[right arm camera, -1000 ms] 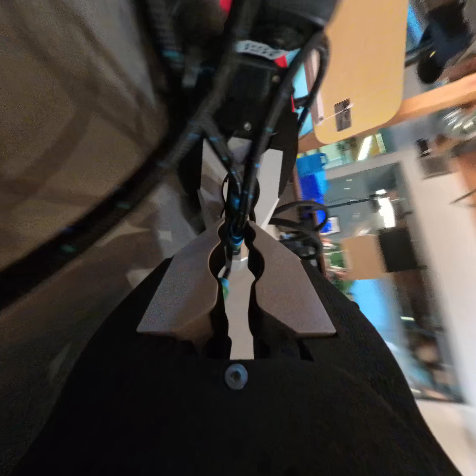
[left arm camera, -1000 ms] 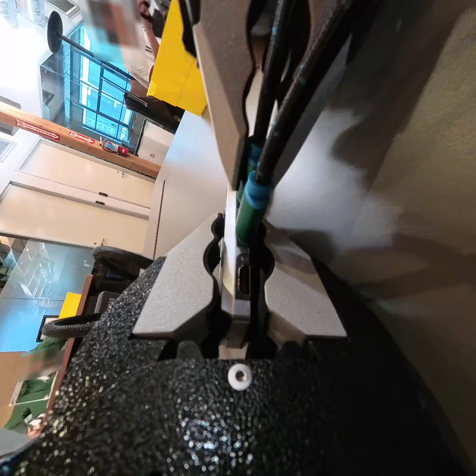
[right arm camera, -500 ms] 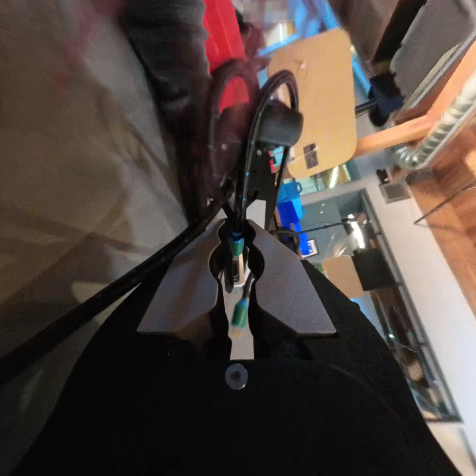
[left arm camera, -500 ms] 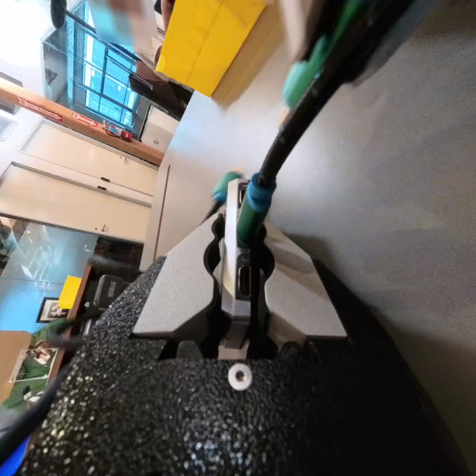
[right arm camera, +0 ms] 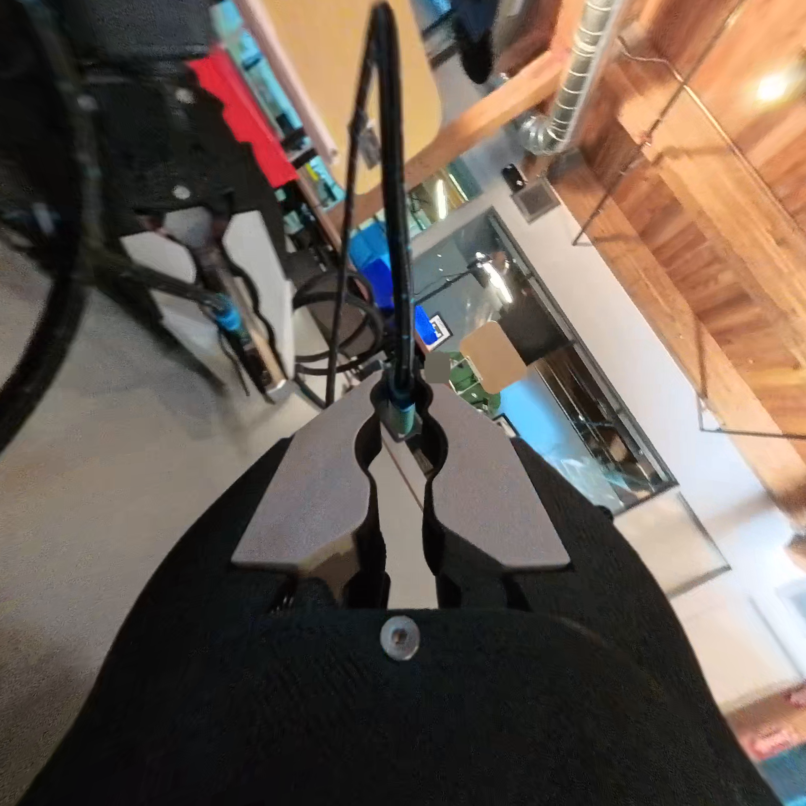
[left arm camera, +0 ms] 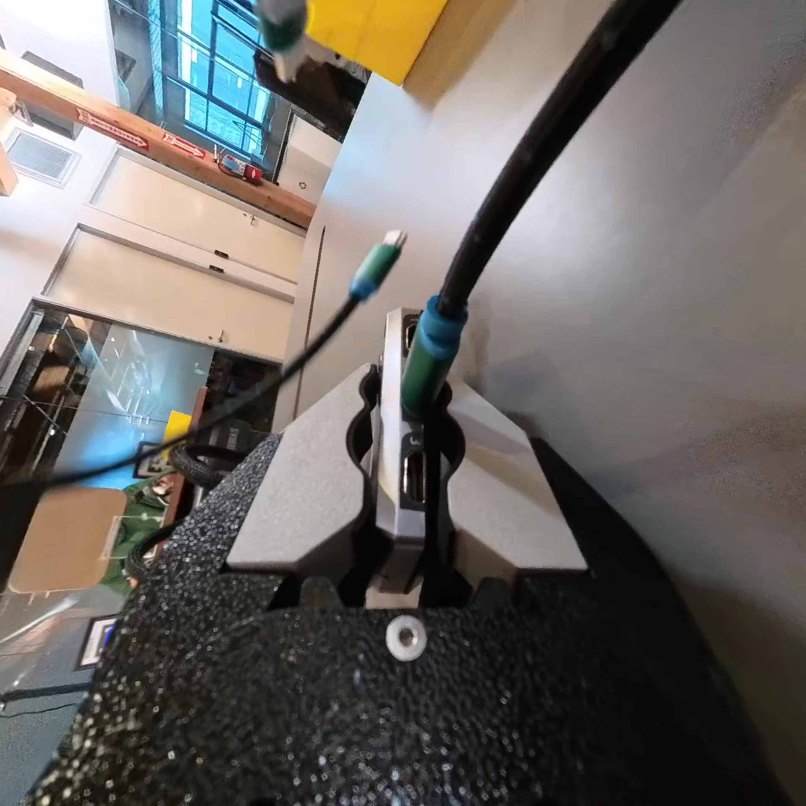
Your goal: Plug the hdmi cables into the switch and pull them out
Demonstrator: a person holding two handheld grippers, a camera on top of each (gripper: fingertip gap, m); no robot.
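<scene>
My left gripper (left arm camera: 408, 379) is shut on the silver HDMI switch (left arm camera: 392, 458), held edge-on near the grey table (left arm camera: 632, 305). One green plug with a blue collar (left arm camera: 425, 366) sits in the switch, and its thick black cable (left arm camera: 501, 183) arcs up to the right. An empty port (left arm camera: 414, 479) shows below it. A second green plug (left arm camera: 377, 268) hangs loose on a thin cable, and a blurred third (left arm camera: 281, 35) is at the top. My right gripper (right arm camera: 401, 392) is shut on a green plug (right arm camera: 403, 414), away from the left gripper (right arm camera: 218, 301) and the switch.
The grey table (right arm camera: 87, 458) fills the left of the right wrist view. Coiled black cables (right arm camera: 336, 331) lie behind the left gripper. A yellow box (left arm camera: 384, 39) stands at the table's far end. Room walls, a wooden beam and glass panels lie beyond.
My right gripper has drawn back from the switch with a plug in it and left the left wrist view. The left gripper still holds the switch with one plug in.
</scene>
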